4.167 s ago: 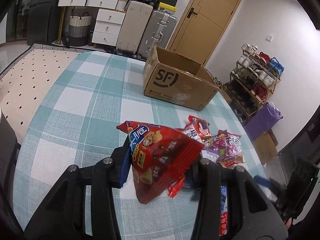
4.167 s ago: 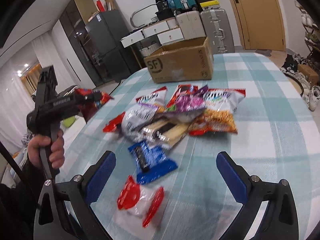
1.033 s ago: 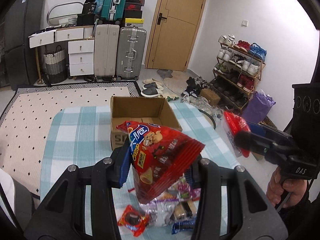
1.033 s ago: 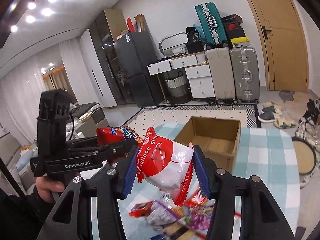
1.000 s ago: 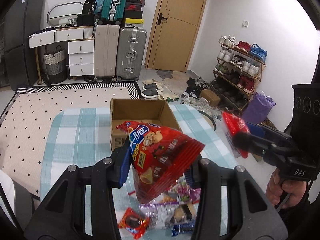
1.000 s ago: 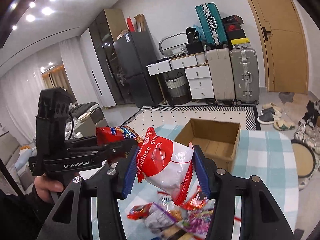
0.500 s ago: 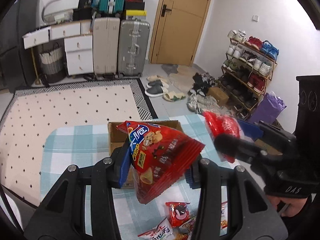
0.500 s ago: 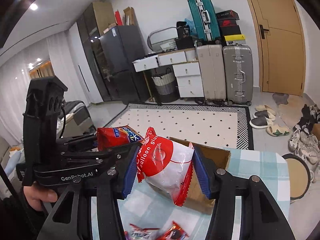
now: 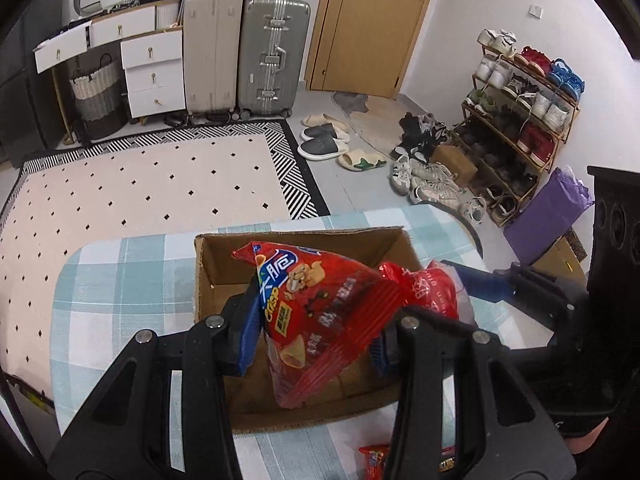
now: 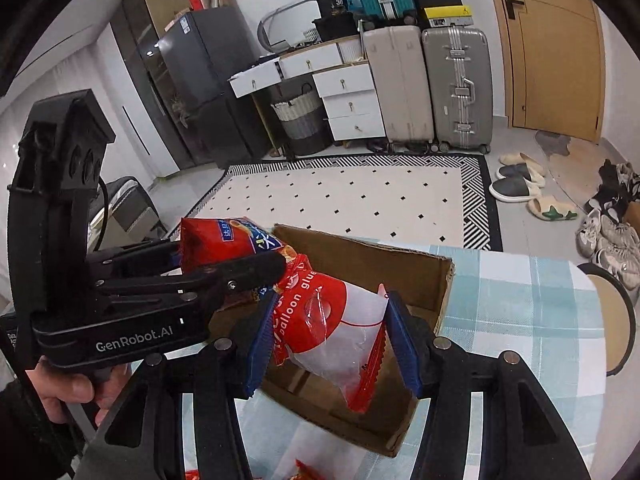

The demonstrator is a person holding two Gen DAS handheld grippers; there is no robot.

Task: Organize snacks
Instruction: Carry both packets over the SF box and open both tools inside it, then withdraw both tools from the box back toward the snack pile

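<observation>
- Left gripper [image 9: 316, 336] is clamped on a red chip bag [image 9: 320, 316], held over the open box [image 9: 304, 248]
- Right gripper [image 10: 334, 338] pinches a red-and-white packet [image 10: 336, 328] above the same box, at 3 o'clock of the chip bag, just beside it
- The box sits on a checked table [image 9: 120, 288]

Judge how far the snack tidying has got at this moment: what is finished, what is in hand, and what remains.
Finished: nothing visibly; the cardboard box looks empty where its floor shows. In hand: the left gripper holds a red chip bag and the right gripper a red-and-white packet, both over the box. Remaining: releasing them, then packing packets on the table, like the small red one.
</observation>
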